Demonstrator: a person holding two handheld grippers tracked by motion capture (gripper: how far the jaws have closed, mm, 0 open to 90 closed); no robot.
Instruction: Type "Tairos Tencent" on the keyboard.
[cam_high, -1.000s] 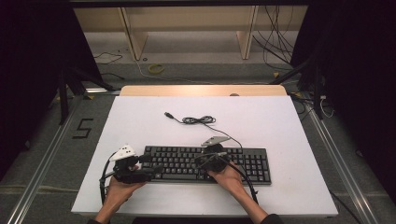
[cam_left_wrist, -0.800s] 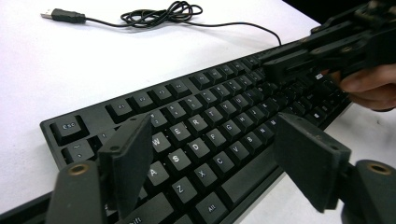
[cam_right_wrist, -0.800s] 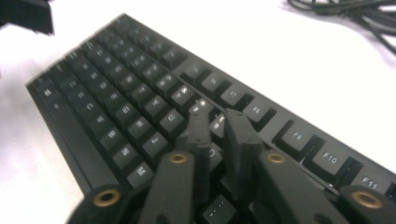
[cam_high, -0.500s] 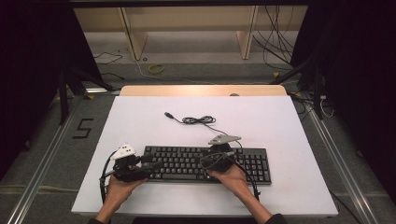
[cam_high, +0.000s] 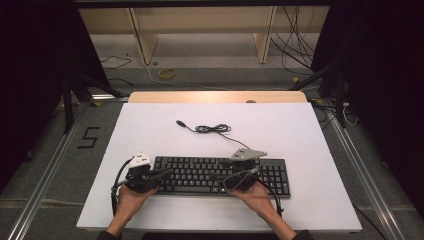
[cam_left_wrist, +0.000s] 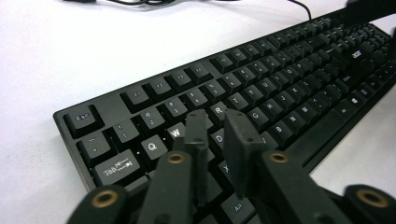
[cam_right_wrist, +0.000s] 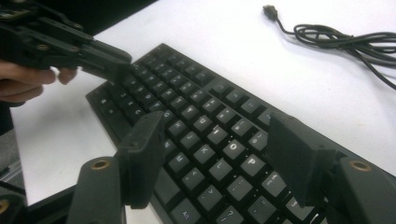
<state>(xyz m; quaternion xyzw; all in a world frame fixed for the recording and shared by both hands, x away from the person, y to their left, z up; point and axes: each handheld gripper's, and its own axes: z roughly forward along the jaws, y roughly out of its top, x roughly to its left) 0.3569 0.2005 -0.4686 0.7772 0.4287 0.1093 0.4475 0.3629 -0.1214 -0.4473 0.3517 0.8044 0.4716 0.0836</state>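
A black keyboard (cam_high: 220, 175) lies flat on the white desk (cam_high: 300, 130), lower centre of the high view, its cable (cam_high: 212, 129) coiled above it. The left claw (cam_left_wrist: 217, 135) hovers over the keyboard's left end, jaws just closing to a narrow gap, nothing between them. Legible there: Esc, Tab, Alt, Q, W, T, G. The right claw (cam_right_wrist: 215, 154) hovers over the right letter block, jaws just opening and wide apart, holding nothing; keys O, P, K, L read below. A "5" floor marking (cam_high: 89, 138) sits at left.
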